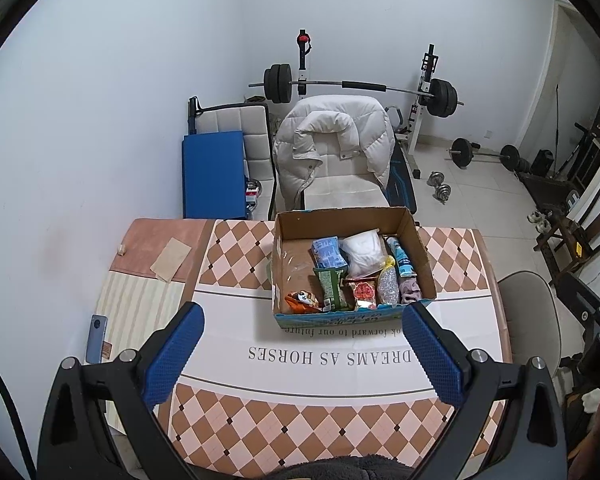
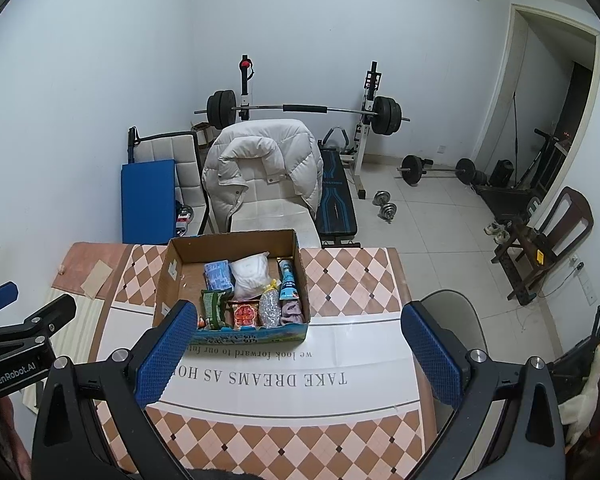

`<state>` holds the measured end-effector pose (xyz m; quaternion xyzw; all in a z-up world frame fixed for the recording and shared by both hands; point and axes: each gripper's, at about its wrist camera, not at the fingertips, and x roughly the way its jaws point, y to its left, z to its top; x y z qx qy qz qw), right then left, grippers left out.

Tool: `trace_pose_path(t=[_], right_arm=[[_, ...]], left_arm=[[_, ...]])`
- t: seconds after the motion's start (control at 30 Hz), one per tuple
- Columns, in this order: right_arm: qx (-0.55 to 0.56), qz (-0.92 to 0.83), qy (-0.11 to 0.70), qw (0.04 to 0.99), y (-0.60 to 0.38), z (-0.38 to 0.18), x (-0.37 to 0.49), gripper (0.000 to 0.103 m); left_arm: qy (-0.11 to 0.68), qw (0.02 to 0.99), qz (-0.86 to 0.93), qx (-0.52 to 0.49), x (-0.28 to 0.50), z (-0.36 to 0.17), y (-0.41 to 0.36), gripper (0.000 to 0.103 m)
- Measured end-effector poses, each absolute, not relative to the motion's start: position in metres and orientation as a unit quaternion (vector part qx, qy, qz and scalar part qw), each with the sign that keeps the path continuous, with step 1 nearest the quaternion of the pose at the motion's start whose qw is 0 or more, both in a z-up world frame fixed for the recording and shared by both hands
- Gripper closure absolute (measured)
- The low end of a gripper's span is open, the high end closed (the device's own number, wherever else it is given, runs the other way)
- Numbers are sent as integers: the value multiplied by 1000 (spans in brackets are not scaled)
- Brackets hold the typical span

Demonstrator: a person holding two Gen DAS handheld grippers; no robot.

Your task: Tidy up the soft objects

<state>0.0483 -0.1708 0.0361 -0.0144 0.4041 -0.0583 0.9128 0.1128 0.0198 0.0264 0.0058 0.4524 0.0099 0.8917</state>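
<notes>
Checkered table (image 1: 236,412) carries 1 box (image 1: 352,318) with soft packets (image 1: 362,254) packed along its right side, apparently sorted, while left gripper (image 1: 304,356) and right gripper (image 2: 298,356) hover released, holding nothing, short of it.

Brown cardboard box (image 1: 416,248) on peach-and-brown checked tablecloth (image 1: 240,248) — blue jaws, off-white puffer jacket (image 1: 332,140)
</notes>
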Motion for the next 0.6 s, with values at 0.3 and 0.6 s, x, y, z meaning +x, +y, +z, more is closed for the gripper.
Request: trace_pose_path(t=[0.3, 0.6], right_arm=[[-15, -64, 401, 914, -171, 42, 48, 0], [-13, -66, 397, 915, -168, 46, 46, 0]], left_arm=[[450, 893, 9, 9, 112, 29, 18, 1], [450, 893, 8, 8, 111, 31, 18, 1]])
